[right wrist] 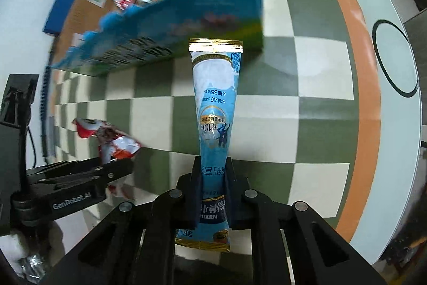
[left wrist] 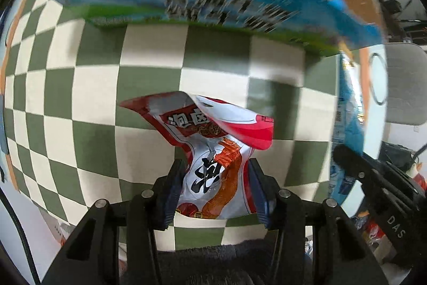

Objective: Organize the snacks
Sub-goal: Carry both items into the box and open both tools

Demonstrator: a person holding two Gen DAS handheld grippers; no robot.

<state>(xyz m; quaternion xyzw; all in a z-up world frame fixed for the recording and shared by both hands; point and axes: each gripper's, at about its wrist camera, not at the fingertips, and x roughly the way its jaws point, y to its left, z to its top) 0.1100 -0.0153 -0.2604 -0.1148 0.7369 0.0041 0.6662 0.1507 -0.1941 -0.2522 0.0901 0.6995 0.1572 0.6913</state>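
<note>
left hand-held gripper (left wrist: 217, 178) – clamps one red snack pouch (left wrist: 213, 151) | right hand-held gripper (right wrist: 212, 183) – clamps one blue stick sachet (right wrist: 214, 111)

Left gripper (left wrist: 216, 194) and right gripper (right wrist: 213, 194) both have jaws clamped, side by side.

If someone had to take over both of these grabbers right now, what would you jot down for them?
Left gripper: shut on the red packet, held above the checkered cloth.
Right gripper: shut on the blue stick pack, also in the air.
Blue box: just ahead of both, top open, already holding several snacks.
Done: two snacks picked up.
Left: both probably go into the box; neither is in yet. Any other loose snacks are out of view.
</note>
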